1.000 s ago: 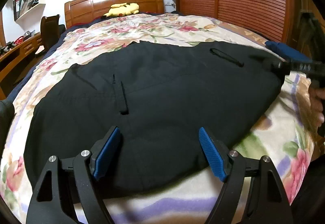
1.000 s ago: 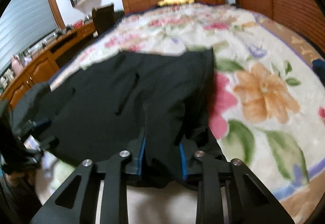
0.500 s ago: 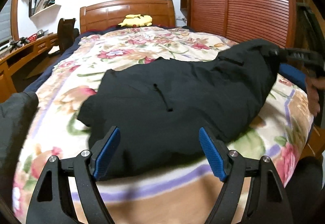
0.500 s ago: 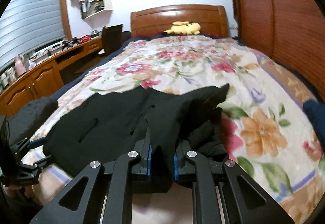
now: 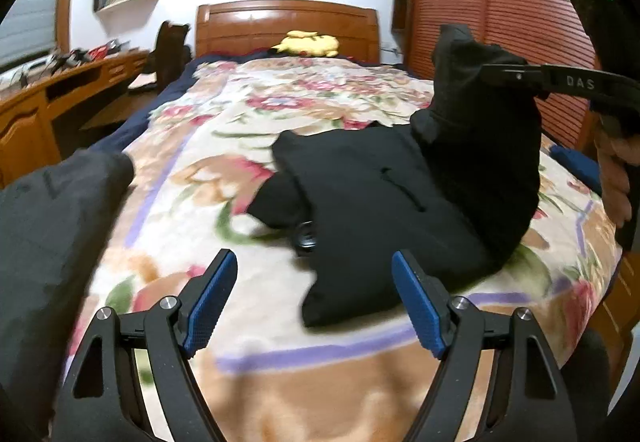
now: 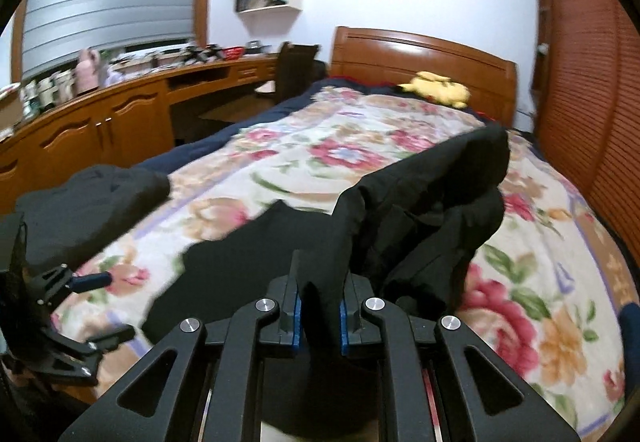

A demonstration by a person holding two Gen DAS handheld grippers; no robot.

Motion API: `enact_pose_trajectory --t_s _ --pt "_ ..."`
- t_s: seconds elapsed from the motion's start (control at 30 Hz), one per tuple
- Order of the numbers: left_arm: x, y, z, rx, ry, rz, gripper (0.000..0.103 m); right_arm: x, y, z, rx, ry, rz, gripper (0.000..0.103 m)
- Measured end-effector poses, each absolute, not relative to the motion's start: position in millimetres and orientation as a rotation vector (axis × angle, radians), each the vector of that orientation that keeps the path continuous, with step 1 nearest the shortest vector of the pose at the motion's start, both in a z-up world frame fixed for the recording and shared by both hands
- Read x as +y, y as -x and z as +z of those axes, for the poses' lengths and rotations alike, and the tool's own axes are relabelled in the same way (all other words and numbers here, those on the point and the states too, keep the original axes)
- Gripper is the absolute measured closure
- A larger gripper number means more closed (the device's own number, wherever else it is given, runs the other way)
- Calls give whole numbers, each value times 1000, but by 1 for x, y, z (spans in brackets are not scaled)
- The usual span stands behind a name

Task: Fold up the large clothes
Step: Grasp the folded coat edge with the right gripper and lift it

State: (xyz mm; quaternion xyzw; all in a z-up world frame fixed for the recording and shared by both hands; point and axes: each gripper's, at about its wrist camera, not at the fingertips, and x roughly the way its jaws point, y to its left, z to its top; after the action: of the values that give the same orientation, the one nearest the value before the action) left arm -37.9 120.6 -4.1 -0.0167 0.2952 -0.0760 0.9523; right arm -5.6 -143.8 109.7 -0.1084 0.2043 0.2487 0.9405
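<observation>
Floral bed (image 5: 360, 374) carried black trousers (image 5: 372, 217). Right gripper (image 6: 319, 308) pinched their raised right end; the left gripper (image 5: 312, 302), wide and empty, hovered before the near hem.

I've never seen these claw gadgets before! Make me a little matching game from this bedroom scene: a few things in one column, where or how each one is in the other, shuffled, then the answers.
Things:
1. left claw
2. right claw
3. yellow plush toy
4. black garment

States or places:
A. lying at the wooden headboard
B. pinched shut on dark cloth
C. partly lifted off the floral blanket
D. spread wide, holding nothing

Pairs: 1-D, 2-B, 3-A, 4-C
</observation>
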Motion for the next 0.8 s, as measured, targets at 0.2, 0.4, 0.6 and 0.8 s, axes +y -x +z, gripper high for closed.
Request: enact_pose_trajectory --t_s 0.2,0.4,0.6,0.8 --pt "147 34 -14 633 101 -114 23 -91 -10 89 519 167 644 89" --pt "151 36 -14 624 109 -103 23 -85 -22 90 602 151 727 55" --pt "149 38 -10 602 115 -102 23 -115 -11 113 479 184 658 45" --pt "136 39 -3 566 100 -117 23 -163 -34 81 476 192 490 56"
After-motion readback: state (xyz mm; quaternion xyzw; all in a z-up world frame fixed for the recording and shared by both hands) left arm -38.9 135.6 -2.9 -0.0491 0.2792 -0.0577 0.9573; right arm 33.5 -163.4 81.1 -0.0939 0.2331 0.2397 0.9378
